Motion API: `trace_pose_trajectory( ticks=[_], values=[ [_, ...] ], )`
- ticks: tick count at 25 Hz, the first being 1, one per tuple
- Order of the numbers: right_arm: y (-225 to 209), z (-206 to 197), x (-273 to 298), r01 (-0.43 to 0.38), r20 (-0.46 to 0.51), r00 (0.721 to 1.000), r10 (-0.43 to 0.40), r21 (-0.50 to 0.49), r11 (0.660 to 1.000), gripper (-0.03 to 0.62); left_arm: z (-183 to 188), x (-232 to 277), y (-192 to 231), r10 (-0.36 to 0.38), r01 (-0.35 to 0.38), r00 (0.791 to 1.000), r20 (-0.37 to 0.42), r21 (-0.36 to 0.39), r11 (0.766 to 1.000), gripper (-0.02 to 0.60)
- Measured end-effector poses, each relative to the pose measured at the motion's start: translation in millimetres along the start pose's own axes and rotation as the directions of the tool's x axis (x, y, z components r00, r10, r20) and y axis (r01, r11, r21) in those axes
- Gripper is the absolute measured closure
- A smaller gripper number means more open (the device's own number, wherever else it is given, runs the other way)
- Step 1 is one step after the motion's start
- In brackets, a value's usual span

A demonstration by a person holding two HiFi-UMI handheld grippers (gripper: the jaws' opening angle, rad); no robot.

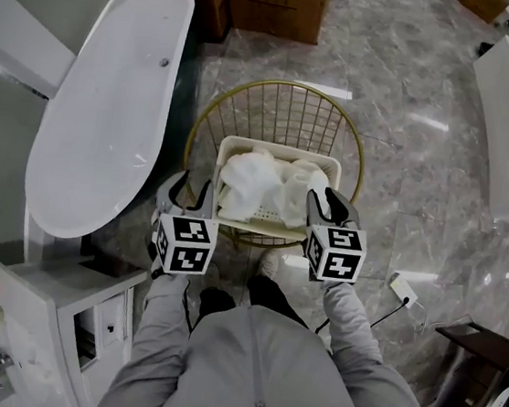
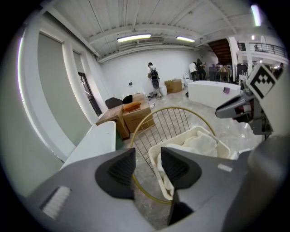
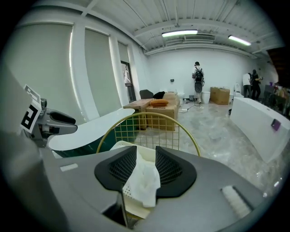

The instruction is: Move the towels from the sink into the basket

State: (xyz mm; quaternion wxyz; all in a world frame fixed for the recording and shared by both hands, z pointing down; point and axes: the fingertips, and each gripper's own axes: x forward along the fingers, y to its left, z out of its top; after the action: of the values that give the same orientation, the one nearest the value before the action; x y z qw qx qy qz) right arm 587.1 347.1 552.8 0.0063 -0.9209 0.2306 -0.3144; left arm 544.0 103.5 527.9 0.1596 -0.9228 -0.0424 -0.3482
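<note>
One basket (image 1: 284, 147) is holding two white towels (image 1: 249, 184). Of two grippers, the left gripper (image 1: 191, 192) is hovering with jaws apart and empty. The right gripper (image 1: 325, 204) is pinching one towel (image 3: 142, 181) in narrow jaws.

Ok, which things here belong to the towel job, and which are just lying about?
Job: crumpled white towels in the cream perforated plastic basket; right gripper, clamped on one white towel; left gripper, open and empty.
Lying about: brown cardboard boxes; white power strip on the floor.

right tongs (image 3: 145, 150) | clamped on white towel (image 3: 144, 179) | over cream basket (image 3: 118, 146) | gold wire frame (image 3: 151, 114) behind
</note>
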Motion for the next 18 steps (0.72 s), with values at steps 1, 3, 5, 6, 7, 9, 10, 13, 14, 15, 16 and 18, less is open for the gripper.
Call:
trace_pose_trajectory(
  ticks=[1, 3, 5, 6, 7, 9, 10, 13, 14, 15, 16, 18],
  values=[
    [3, 4, -2, 0.002, 0.011, 1.0, -0.001, -0.018, 1.0, 0.482, 0, -7, 4, 0.008, -0.008, 1.0, 0.01, -0.013, 1.0, 0.35],
    [13, 13, -5, -0.003, 0.033, 0.999, 0.005, -0.057, 0.998, 0.482, -1, -23, 14, 0.033, -0.032, 0.999, 0.029, -0.035, 0.999, 0.35],
    [24, 23, -6, -0.018, 0.061, 0.998, 0.023, -0.087, 0.996, 0.482, -3, -40, 28, 0.07, -0.068, 0.996, 0.048, -0.057, 0.996, 0.35],
    [31, 29, -7, -0.027, 0.075, 0.997, 0.034, -0.095, 0.995, 0.482, -4, -49, 36, 0.091, -0.087, 0.994, 0.057, -0.071, 0.994, 0.35],
    [39, 34, -8, -0.036, 0.087, 0.995, 0.045, -0.102, 0.994, 0.482, -7, -60, 46, 0.113, -0.108, 0.991, 0.064, -0.086, 0.99, 0.35],
    [58, 44, -11, -0.054, 0.108, 0.992, 0.066, -0.116, 0.992, 0.482, -16, -82, 68, 0.162, -0.153, 0.984, 0.073, -0.117, 0.981, 0.35],
    [69, 49, -13, -0.062, 0.119, 0.99, 0.077, -0.125, 0.99, 0.482, -23, -93, 80, 0.187, -0.176, 0.979, 0.076, -0.132, 0.975, 0.35],
    [103, 62, -19, -0.089, 0.154, 0.982, 0.112, -0.152, 0.984, 0.482, -45, -130, 114, 0.262, -0.245, 0.961, 0.086, -0.176, 0.954, 0.35],
    [115, 66, -22, -0.098, 0.166, 0.978, 0.126, -0.163, 0.982, 0.482, -53, -143, 124, 0.287, -0.266, 0.954, 0.09, -0.19, 0.945, 0.35],
    [128, 69, -25, -0.108, 0.177, 0.974, 0.14, -0.176, 0.978, 0.482, -62, -156, 134, 0.311, -0.288, 0.946, 0.092, -0.205, 0.935, 0.35],
    [142, 72, -28, -0.118, 0.187, 0.97, 0.154, -0.191, 0.974, 0.482, -72, -170, 144, 0.335, -0.309, 0.938, 0.092, -0.22, 0.925, 0.35],
    [173, 75, -36, -0.136, 0.203, 0.962, 0.184, -0.228, 0.964, 0.482, -95, -197, 162, 0.378, -0.348, 0.922, 0.086, -0.248, 0.904, 0.35]
  ],
)
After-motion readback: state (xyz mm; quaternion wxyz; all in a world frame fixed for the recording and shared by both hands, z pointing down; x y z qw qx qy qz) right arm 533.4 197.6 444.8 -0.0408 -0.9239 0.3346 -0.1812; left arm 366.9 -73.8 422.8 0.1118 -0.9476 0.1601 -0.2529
